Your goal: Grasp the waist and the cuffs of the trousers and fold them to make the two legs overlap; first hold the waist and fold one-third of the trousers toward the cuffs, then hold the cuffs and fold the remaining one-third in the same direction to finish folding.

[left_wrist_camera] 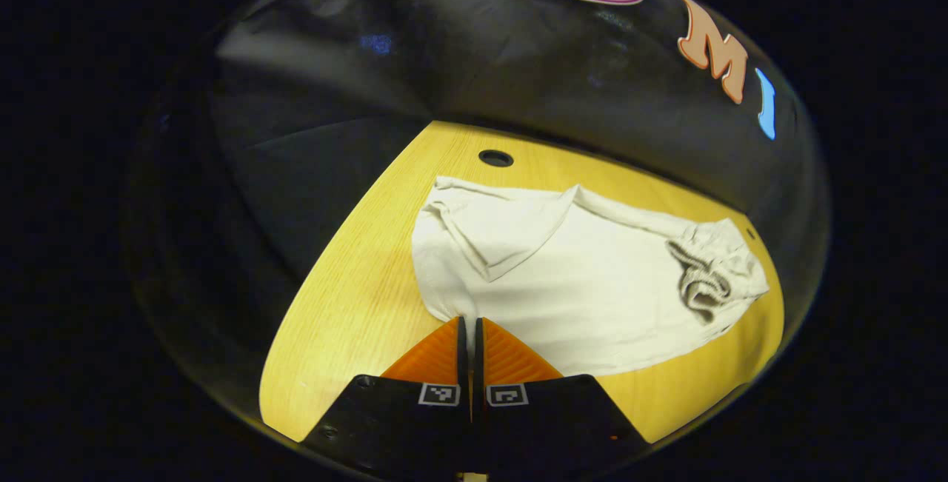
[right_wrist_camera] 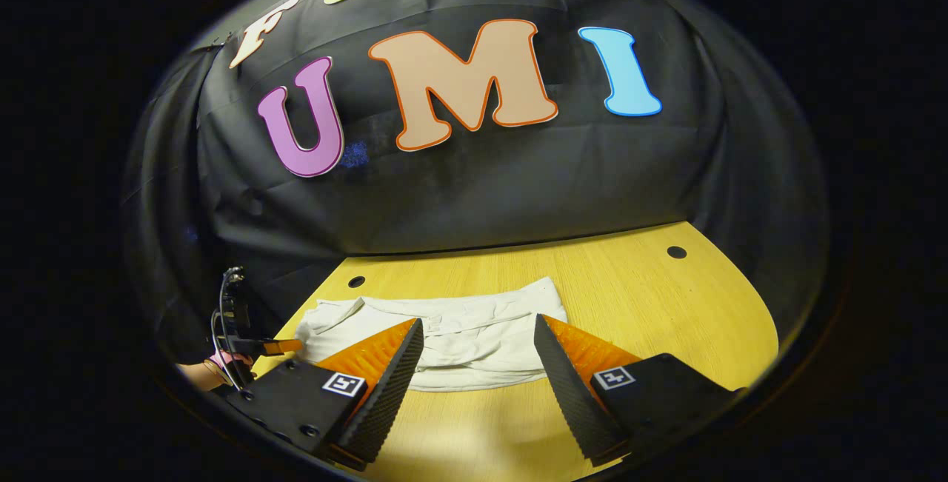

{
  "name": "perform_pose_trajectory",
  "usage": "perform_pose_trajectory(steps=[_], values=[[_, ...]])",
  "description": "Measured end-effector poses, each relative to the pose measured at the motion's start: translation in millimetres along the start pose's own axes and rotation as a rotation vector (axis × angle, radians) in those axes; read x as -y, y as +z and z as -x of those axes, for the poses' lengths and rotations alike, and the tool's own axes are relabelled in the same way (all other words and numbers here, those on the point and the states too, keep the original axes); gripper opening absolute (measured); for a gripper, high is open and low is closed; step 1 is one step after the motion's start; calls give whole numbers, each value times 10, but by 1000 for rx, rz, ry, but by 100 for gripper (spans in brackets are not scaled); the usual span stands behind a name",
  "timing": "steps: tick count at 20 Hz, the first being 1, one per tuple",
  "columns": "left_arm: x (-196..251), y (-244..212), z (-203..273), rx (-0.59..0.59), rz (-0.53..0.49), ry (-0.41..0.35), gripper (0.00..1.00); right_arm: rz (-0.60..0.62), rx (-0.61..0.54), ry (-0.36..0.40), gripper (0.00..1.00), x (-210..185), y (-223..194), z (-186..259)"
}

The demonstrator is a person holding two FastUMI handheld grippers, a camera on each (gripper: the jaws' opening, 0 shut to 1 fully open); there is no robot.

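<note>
Trousers (left_wrist_camera: 585,297), pale and partly folded, lie flat on the wooden table (left_wrist_camera: 355,304). In the left gripper view the left gripper (left_wrist_camera: 469,323) is clenched at the cloth's near edge; whether it pinches fabric, I cannot tell. In the right gripper view the right gripper (right_wrist_camera: 478,341) is released, fingers wide apart, with the trousers just beyond. Farther right, the gathered waist (left_wrist_camera: 715,271) is bunched.

left tongs (left_wrist_camera: 468,326) pressed closed; right tongs (right_wrist_camera: 479,345) spread wide apart.

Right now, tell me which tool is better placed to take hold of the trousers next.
Left. The left tool is shut with its tips at the edge of the white trousers; the right tool is open and hangs short of them.
</note>
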State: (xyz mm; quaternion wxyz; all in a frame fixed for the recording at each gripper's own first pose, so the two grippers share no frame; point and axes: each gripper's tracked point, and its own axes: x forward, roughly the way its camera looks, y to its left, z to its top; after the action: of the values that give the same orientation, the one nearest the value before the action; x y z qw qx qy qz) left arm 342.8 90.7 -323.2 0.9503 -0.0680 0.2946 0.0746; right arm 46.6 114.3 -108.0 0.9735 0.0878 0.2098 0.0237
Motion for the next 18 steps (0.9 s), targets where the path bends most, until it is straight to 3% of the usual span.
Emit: perform_pose_trajectory(steps=[2, 5, 6, 7, 8, 10, 11, 13, 16, 17, 18], values=[[240, 212, 88, 50, 26, -43, 0, -3, 5, -1, 96, 68, 25, 78], [757, 522, 219, 122, 27, -134, 0, -10, 10, 4, 92, 209, 60, 156], [925, 605, 232, 140, 6, -152, 0, -11, 10, 5, 96, 266, 67, 179], [1115, 676, 264, 151, -17, -170, 0, -11, 10, 6, 92, 336, 72, 198], [1324, 755, 312, 162, -41, -193, 0, -12, 11, 7, 96, 400, 79, 211], [1765, 881, 385, 184, -90, -232, 0, -12, 2, 5, 92, 531, 52, 228], [2004, 931, 417, 195, -117, -253, 0, -10, -2, 3, 96, 614, 29, 231], [2477, 1035, 519, 226, -160, -303, 0, -12, -14, 4, 96, 753, 8, 244], [3219, 1093, 617, 250, -214, -381, 0, -16, -11, 13, 96, 933, 62, 260], [3419, 1060, 626, 251, -232, -402, 0, -20, -8, 18, 92, 1007, 80, 286], [3641, 995, 605, 250, -252, -426, 0, -24, -5, 20, 96, 1087, 99, 310]])
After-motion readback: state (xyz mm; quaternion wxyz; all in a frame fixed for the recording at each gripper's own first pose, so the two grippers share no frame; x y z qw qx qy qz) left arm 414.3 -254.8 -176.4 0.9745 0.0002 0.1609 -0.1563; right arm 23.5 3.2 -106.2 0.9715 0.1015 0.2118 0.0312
